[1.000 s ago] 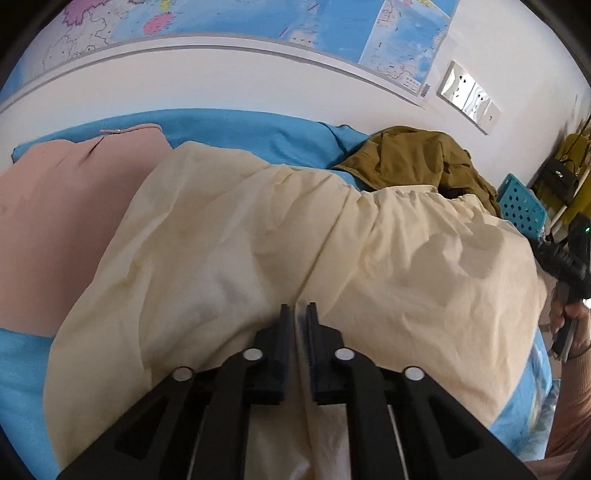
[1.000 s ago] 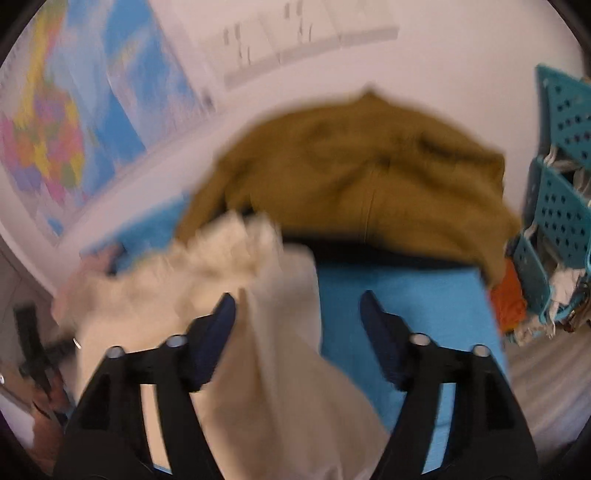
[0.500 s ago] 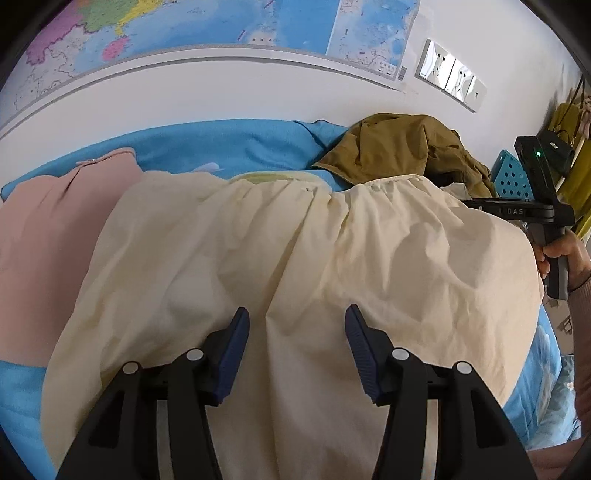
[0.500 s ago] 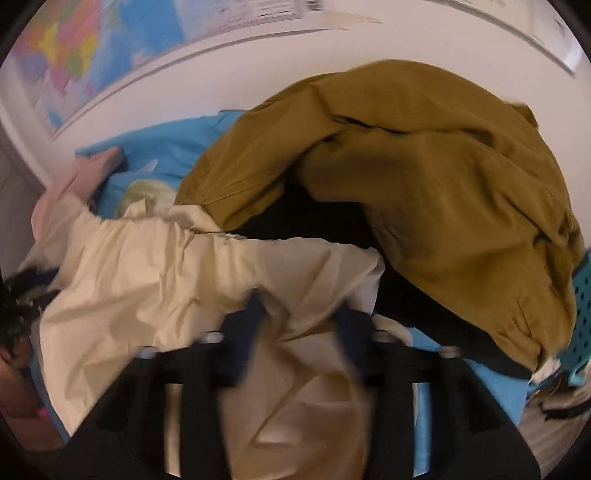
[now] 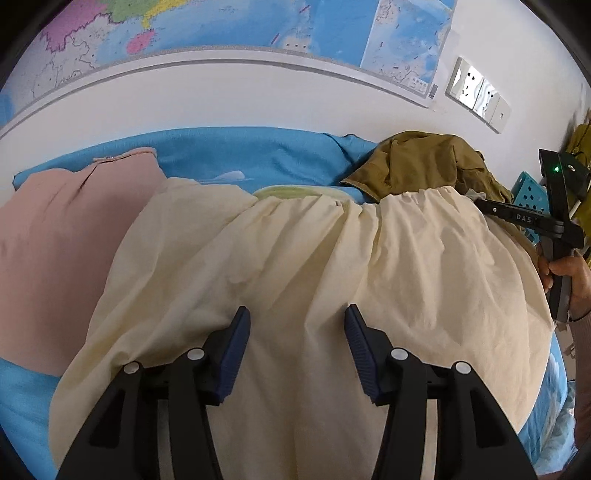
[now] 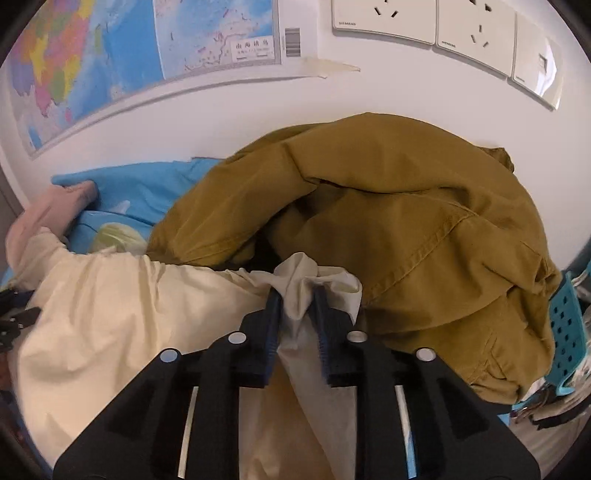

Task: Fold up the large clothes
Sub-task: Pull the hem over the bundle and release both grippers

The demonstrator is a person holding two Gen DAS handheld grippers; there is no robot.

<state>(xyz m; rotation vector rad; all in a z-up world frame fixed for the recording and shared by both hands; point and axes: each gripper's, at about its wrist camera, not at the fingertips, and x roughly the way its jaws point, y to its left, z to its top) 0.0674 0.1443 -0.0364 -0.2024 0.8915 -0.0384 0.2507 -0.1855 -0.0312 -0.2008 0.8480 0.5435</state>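
While the left claw (image 5: 297, 325) hovers with its blue-padded jaws apart and nothing pressed between them, a large cream garment (image 5: 332, 280) lies spread across a bed covered by a blue sheet (image 5: 236, 155). Its gathered far edge runs toward the wall, where a map (image 5: 258, 26) hangs above a white border. The right claw (image 6: 297, 295) is clamped on a bunched corner of that cream cloth (image 6: 110, 314); its jaws have just been easing slightly wider, yet the fabric stays pinched between the pads. Seen from the left wrist, a hand (image 5: 570, 273) grips the right tool's handle at the garment's right edge. An olive-brown jacket (image 6: 406, 229) sits heaped just beyond the gripped corner, touching the cream fabric. A pink garment (image 5: 62, 236) lies to the left, partly under the cream one. Wall sockets (image 6: 436, 22) sit above the jacket, and a turquoise perforated crate (image 6: 565, 332) stands at the right.
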